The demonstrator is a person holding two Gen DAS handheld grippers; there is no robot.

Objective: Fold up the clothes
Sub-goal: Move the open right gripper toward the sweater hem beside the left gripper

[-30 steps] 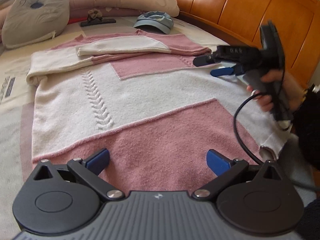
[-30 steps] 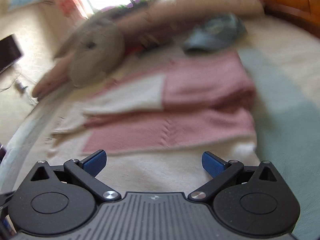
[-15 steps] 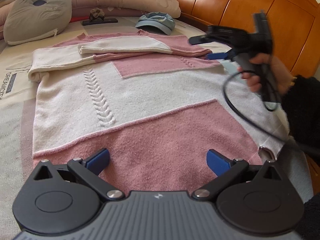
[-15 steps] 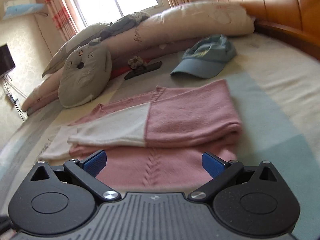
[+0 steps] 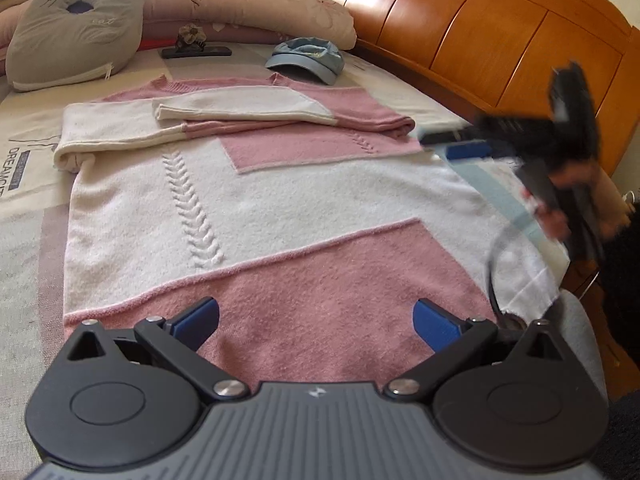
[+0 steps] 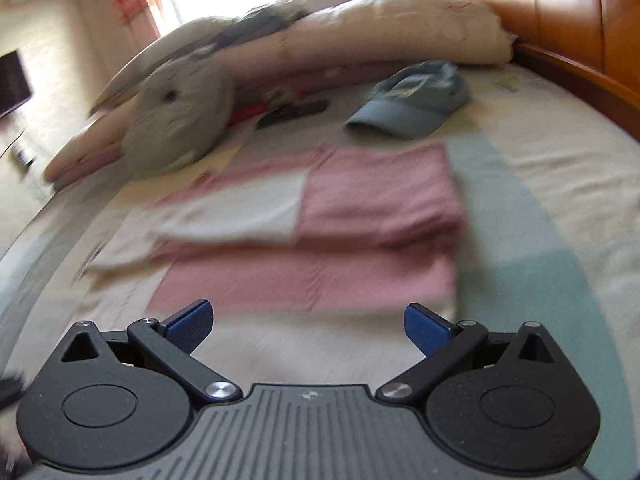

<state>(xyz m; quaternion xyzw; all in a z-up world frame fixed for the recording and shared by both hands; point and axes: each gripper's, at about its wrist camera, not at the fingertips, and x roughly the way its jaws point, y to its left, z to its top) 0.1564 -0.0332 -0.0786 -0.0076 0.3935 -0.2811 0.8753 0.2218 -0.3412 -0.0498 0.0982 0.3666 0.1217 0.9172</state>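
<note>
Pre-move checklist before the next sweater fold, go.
1. Left tongs open, empty: ok.
2. Right tongs open, empty: ok.
3. Sleeves folded onto the sweater: ok.
4. Sweater body flat, hem near left tongs: ok.
5. Cap off the sweater: ok.
6. Right tongs' height over the sweater: cannot tell, view blurred.
</note>
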